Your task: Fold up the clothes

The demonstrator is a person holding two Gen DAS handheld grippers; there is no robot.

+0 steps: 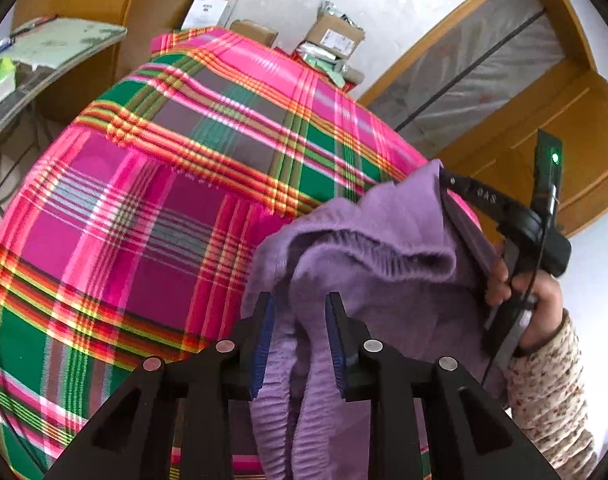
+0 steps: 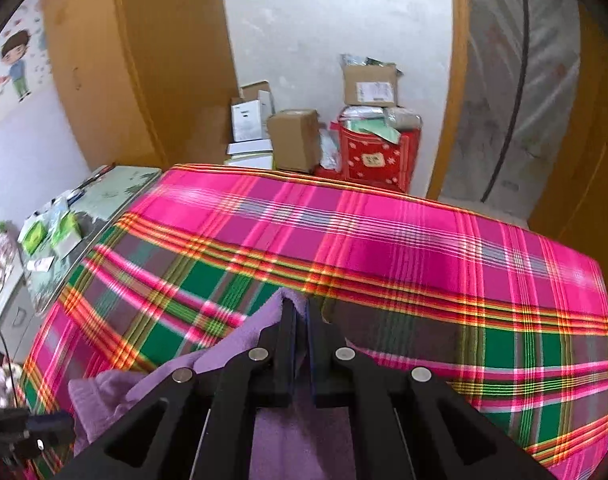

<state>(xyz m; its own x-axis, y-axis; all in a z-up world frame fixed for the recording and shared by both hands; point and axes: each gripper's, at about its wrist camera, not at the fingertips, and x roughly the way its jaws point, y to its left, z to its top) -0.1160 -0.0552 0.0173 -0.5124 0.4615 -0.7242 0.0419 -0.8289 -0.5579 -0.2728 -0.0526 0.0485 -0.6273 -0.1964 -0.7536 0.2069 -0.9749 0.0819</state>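
Purple cloth, a knit garment (image 1: 383,264), hangs bunched between our two grippers above the near edge of the bed (image 1: 152,184), lifted clear of the plaid sheet, it seems, so that its weight can pull it straight.

Our right gripper (image 2: 302,312) has its fingers nearly together with a corner of the garment pinched between them, held high so the fabric drapes down from that point.

Our left gripper (image 1: 300,340) has its jaws part-way apart, with a ribbed band of the garment running down through the gap; whether the pads actually press it, we cannot tell.

From the left view we see the right hand (image 1: 531,300) on its handle at the garment's far side.

Whether we are spreading it out to fold or carrying it mid-fold, the frames do not settle.
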